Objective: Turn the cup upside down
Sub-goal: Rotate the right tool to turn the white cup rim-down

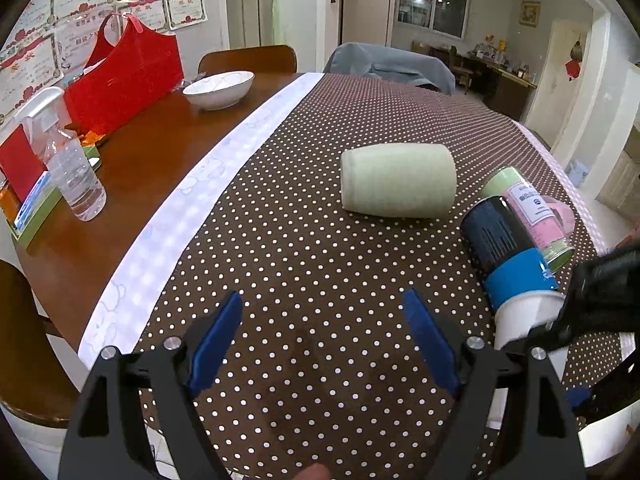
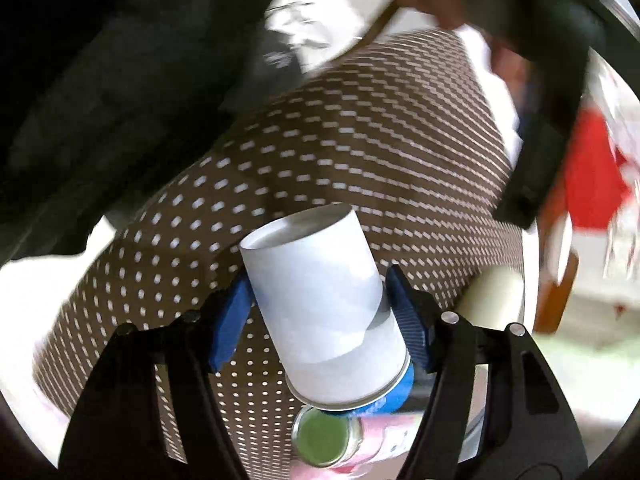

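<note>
A pale green cup (image 1: 398, 179) lies on its side on the brown dotted tablecloth (image 1: 304, 240); a corner of it shows in the right wrist view (image 2: 494, 296). My left gripper (image 1: 322, 340) is open and empty, above the cloth in front of the cup. My right gripper (image 2: 316, 312) is shut on the white cap of a black and blue spray can (image 2: 324, 308), held tilted. In the left wrist view the can (image 1: 508, 252) sits at the right, with the right gripper's black body beside it.
A pink and green labelled jar (image 1: 532, 212) lies behind the can, also in the right wrist view (image 2: 340, 440). On the bare wood to the left stand a white bowl (image 1: 219, 89), a red bag (image 1: 128, 80) and a spray bottle (image 1: 68, 164).
</note>
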A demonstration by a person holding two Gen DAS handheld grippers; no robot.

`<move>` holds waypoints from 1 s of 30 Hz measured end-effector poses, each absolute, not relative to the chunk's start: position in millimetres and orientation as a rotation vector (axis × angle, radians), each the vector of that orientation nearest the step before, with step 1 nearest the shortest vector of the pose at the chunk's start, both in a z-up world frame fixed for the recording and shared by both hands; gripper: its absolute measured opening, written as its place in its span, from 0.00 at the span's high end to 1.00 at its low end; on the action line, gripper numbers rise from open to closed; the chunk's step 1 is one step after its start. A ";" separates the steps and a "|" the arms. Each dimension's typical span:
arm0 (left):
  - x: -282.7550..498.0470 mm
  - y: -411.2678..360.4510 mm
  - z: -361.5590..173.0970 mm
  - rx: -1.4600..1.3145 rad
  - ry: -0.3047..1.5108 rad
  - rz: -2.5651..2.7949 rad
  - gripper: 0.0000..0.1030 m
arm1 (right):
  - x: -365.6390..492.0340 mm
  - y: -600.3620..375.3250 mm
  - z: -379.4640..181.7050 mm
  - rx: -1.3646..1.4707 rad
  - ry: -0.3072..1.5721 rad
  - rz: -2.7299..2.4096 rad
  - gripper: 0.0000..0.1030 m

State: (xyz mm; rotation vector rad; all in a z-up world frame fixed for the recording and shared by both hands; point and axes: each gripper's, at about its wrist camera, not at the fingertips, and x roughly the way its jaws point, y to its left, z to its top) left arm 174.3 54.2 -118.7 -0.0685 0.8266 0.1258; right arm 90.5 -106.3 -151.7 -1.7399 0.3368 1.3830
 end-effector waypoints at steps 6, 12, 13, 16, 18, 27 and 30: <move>169.8 58.0 -111.3 -0.077 0.779 0.081 0.21 | 109.6 -102.4 -131.2 -1.411 0.467 1.229 0.39; 163.9 57.5 -101.0 -0.057 0.713 0.027 0.21 | 120.3 -113.0 -117.5 -1.046 0.547 1.067 0.39; 162.4 55.8 -100.0 -0.049 0.703 0.013 0.21 | 120.9 -116.7 -115.0 -0.978 0.552 1.035 0.39; 157.3 48.1 -96.9 -0.014 0.677 -0.028 0.21 | 124.5 -128.0 -108.4 -0.811 0.555 0.957 0.39; 153.4 44.6 -95.7 -0.007 0.660 -0.044 0.21 | 126.3 -138.3 -104.5 -0.693 0.550 0.909 0.39; 128.3 24.1 -90.8 0.011 0.598 -0.103 0.21 | 131.6 -189.9 -90.1 -0.203 0.481 0.770 0.39; 114.0 18.1 -87.5 0.018 0.574 -0.107 0.21 | 124.8 -200.1 -85.1 -0.123 0.441 0.729 0.39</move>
